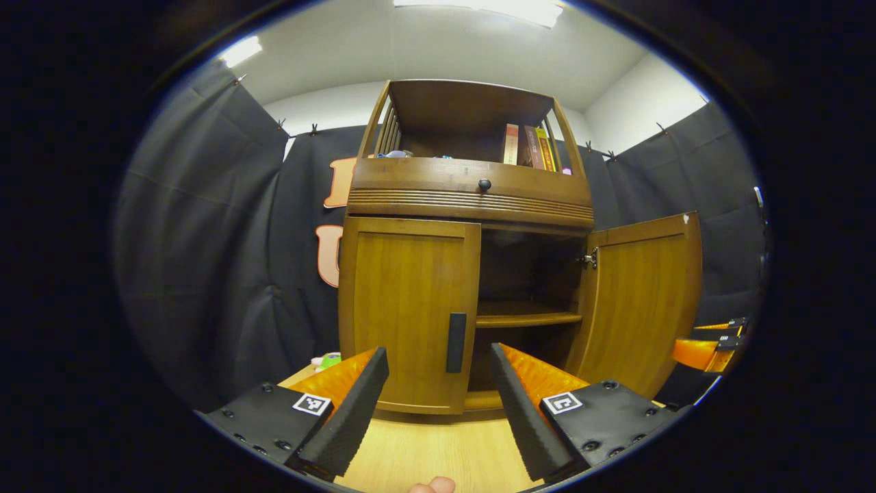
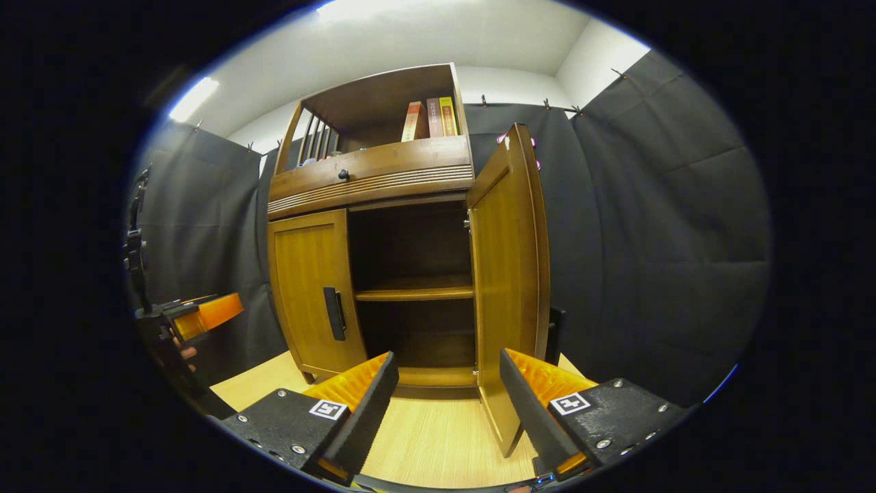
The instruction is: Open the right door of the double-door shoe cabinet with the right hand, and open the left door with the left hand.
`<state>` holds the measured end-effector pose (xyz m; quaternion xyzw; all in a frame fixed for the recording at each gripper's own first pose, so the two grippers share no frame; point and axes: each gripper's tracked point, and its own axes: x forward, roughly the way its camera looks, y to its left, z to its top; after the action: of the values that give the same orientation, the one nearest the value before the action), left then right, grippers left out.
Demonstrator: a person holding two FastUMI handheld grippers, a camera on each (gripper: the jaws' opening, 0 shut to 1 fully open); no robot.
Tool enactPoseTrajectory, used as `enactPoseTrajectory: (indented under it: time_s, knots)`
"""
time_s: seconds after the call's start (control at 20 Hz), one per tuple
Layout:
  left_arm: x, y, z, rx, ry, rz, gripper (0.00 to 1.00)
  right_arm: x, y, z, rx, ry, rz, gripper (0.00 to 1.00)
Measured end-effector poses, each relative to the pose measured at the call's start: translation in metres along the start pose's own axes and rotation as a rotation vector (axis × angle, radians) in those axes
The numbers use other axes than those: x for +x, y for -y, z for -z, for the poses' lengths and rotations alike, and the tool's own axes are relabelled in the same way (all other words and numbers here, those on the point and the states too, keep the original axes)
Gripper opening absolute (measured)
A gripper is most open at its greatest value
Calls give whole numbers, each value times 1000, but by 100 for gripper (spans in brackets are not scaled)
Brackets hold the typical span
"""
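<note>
Wooden shoe cabinet (image 1: 472,198): right door (image 1: 643,301) open, left door (image 1: 407,315) shut. Both the left gripper (image 1: 438,404) and right gripper (image 2: 448,404) gape, holding nothing. A misaimed left gripper could slip off the slim handle (image 1: 456,342).

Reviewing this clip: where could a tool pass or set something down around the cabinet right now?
Bare floor lies in front of the closed left door. The middle shelf and the bay under it, between that door and the open right door, look bare. The top shelf is crowded: books at its right, small items at its left.
</note>
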<state>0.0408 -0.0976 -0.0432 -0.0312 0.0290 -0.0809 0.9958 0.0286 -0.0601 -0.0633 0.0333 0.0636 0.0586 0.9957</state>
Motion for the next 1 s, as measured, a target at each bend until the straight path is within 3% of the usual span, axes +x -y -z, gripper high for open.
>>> enactPoseTrajectory:
  time_s: [0.05,0.1,0.3,0.4,0.55,1.0]
  knots:
    - [13,6,2,-17,-3,20,96,-1,-2,-2,6,3,-5,100]
    - [26,11,7,-25,-13,38,97,-2,-4,-4,13,4,-10,92]
    - [90,5,12,71,45,4,96,-9,-4,-1,54,-3,-7,92]
    - [120,14,26,103,34,23,96,-12,-1,-2,54,0,11,92]
    - [155,30,56,87,-25,77,96,-14,6,-1,44,-6,37,92]
    - [224,18,87,25,-65,51,95,-17,30,7,15,-24,127,92]
